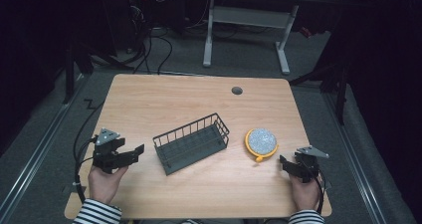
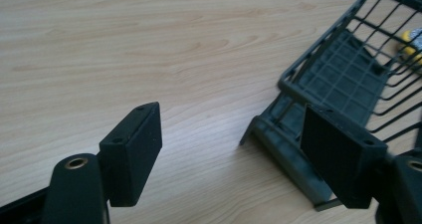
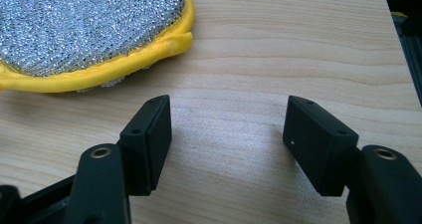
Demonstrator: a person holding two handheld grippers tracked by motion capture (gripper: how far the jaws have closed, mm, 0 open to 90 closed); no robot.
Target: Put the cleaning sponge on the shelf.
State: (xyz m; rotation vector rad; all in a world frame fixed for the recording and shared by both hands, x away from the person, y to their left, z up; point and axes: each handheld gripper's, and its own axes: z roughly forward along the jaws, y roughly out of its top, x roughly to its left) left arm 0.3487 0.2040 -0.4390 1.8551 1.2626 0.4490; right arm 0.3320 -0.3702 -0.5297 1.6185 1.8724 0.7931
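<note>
– How far along are you?

– Barely begun. Your scouring pad lies on the desk, just beside the wire basket and outside it.

– And your grippers?

– Your left gripper and right gripper both gape wide, holding nothing. The pad is yet to be lifted into the basket, likely.

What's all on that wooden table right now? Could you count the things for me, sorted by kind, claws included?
Wire basket, dark grey: 1
Round scrubbing pad, silver with a yellow rim: 1
Hand-held claws: 2, the left claw and the right claw, both open with nothing between them
Total: 4
</note>
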